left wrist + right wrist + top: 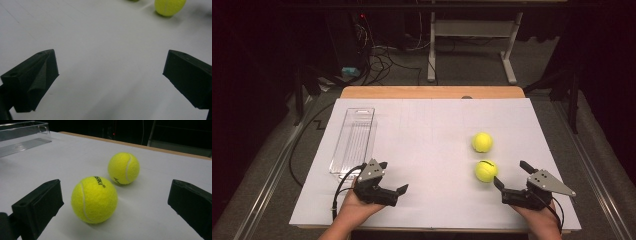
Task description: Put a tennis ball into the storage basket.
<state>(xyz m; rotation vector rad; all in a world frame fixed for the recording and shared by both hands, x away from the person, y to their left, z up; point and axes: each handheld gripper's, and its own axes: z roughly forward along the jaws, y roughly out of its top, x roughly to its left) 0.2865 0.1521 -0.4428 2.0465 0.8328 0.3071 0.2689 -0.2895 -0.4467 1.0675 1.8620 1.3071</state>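
Tennis ball [94, 199] before open right gripper [115, 205]

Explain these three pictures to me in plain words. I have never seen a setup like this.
A person sits at a white table and holds a hand-held clamp tool in each hand: the left gripper and the right gripper. One picture looks down from above; the other two come from small cameras riding on each tool, so the black blocks are its own jaws. Both grippers are open and hold nothing. On the table lie two tennis balls, the near ball and the far ball, and a clear plastic tray at left.
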